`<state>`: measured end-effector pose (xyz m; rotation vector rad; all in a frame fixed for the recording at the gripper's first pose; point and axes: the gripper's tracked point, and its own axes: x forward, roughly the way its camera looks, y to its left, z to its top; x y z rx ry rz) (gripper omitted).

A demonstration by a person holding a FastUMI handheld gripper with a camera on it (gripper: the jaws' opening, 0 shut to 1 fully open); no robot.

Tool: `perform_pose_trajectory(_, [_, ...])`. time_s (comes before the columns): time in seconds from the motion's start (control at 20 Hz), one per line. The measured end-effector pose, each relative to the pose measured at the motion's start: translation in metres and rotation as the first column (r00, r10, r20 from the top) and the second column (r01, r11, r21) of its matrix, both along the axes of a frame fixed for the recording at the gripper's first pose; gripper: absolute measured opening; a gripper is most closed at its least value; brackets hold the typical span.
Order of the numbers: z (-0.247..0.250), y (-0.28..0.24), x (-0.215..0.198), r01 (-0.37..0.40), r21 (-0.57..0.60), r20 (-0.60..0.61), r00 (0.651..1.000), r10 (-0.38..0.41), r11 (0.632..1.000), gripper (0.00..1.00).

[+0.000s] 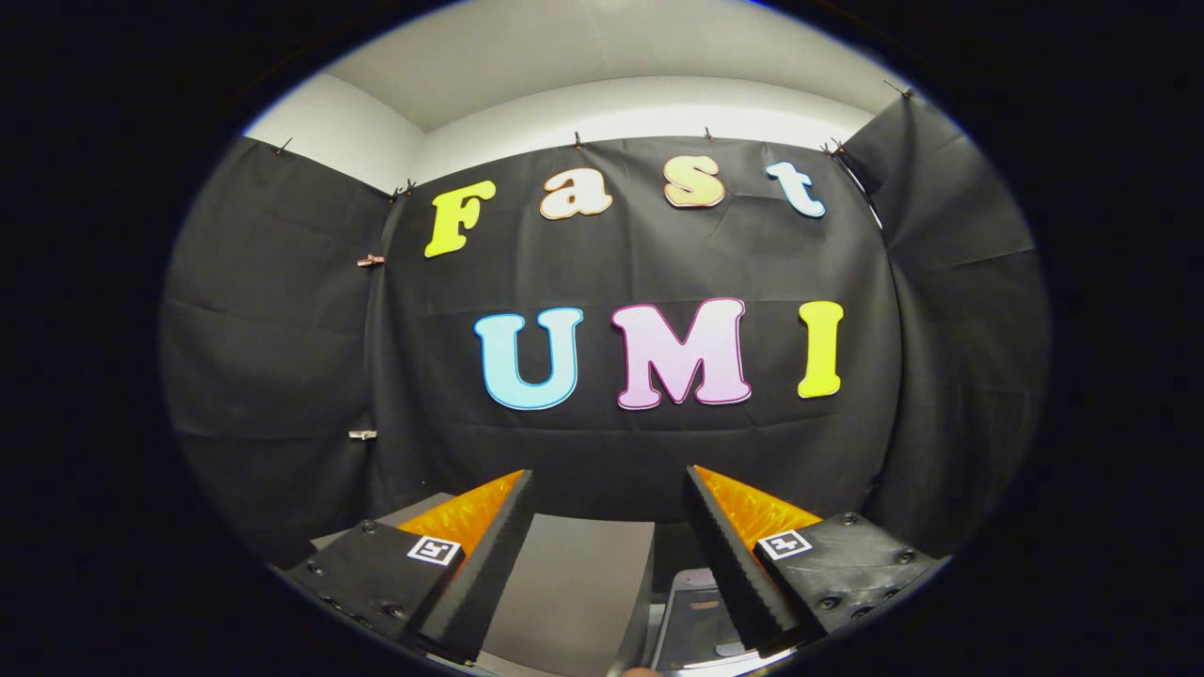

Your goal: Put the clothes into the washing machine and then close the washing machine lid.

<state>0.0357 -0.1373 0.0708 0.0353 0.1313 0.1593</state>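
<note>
Jaws: the gripper (609, 473) is held with its jaws well apart and nothing between them; they point level at the booth wall (649, 442) rather than down at the work.
Landmark: a grey panel (574, 583) stands low between the jaws, flat and facing us. It may be the washing machine's lid stood up, but we cannot tell that for sure.
Beside the panel: just to its right, touching the inner edge of the right-hand jaw as we see it, is a pale rounded part (687, 625). We judge it may belong to the washing machine; too little of it is seen to say.
Clothes: we cannot tell where the clothes lie, whether by the grey panel, beyond it or already inside the machine.
Stage: empty, parted jaws raised above the grey panel fit two readings. Either the clothes are waiting to be fetched, or they are in and the lid work is over. We cannot settle which.
Doing it well: we tip the gripper down toward the grey panel so that whatever lies beneath it comes into sight before we commit to anything.
Approach: we keep the jaws apart and stay centred over the grey panel as we lower, so neither jaw knocks it.
Risk: moving blind from this height, a jaw may catch the top edge of the grey panel and swing it.
</note>
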Motion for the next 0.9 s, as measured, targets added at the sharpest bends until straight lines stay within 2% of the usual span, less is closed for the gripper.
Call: perform_pose_trajectory(0.9, [0.0054, 0.0115, -0.0019, -0.007, -0.002, 0.006, 1.000, 0.007, 1.000, 0.99])
